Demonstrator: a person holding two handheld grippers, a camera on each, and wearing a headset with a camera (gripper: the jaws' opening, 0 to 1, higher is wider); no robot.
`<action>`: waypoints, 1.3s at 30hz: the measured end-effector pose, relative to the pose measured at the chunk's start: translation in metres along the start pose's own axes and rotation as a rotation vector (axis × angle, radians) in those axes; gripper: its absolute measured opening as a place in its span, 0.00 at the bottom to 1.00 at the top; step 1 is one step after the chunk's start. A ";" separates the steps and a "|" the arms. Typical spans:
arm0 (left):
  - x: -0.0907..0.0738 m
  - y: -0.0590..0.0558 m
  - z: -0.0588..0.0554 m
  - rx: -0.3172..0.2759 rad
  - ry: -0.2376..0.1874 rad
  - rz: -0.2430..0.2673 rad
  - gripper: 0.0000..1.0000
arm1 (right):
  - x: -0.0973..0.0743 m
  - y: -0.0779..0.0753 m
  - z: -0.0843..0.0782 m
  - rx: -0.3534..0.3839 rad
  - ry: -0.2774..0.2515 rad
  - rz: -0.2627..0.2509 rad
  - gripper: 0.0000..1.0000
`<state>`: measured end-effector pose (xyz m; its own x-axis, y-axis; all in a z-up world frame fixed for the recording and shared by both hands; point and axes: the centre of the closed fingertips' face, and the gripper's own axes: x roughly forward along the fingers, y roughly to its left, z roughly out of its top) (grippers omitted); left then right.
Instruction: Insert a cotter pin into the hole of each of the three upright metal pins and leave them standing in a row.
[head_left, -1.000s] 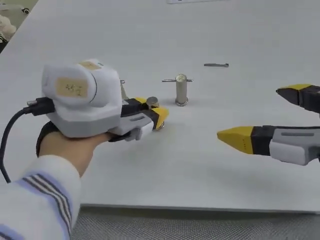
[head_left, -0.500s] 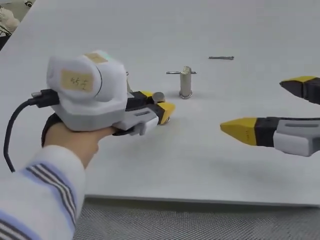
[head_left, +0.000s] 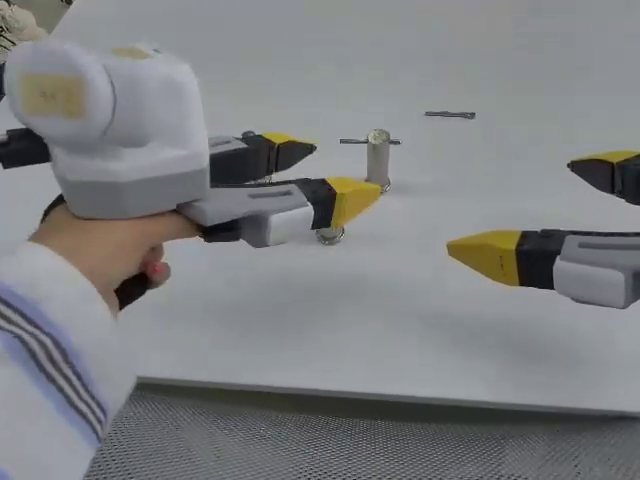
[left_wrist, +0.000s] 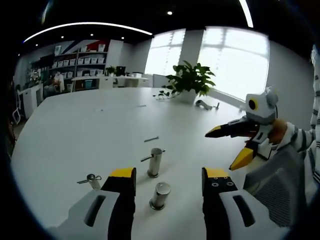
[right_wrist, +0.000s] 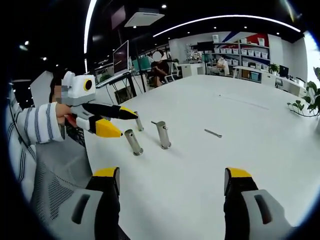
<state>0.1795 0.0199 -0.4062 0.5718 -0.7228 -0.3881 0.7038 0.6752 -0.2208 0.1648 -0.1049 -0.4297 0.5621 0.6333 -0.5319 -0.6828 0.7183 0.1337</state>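
Left gripper view has the left gripper (left_wrist: 169, 174) spread wide and empty, with the bare metal pin (left_wrist: 160, 195) upright between its jaws, untouched. The middle pin (left_wrist: 155, 161) carries a cotter pin, and the far pin (left_wrist: 92, 181) seems to as well. The right gripper (head_left: 510, 208) hangs open, holding nothing. The loose cotter pin (head_left: 450, 115) lies flat on the table (head_left: 300, 340) beyond. It is thin, light wire and probably slippery, so pinch it across its middle. The bare pin looks stiff, smooth and easily tipped, so steady it low on the shaft.
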 end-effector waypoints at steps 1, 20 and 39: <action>-0.002 -0.001 -0.001 -0.006 0.006 -0.005 0.60 | 0.000 -0.001 0.000 -0.003 0.002 0.000 0.84; -0.034 -0.008 -0.034 -0.017 0.085 0.022 0.99 | -0.016 -0.056 0.021 -0.248 0.095 -0.087 0.73; -0.041 -0.014 -0.026 -0.053 0.051 0.009 0.99 | 0.045 -0.108 0.039 -0.545 0.297 0.016 0.40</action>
<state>0.1355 0.0436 -0.4104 0.5548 -0.7090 -0.4354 0.6744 0.6897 -0.2637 0.2826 -0.1428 -0.4353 0.4497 0.4795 -0.7536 -0.8742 0.4093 -0.2612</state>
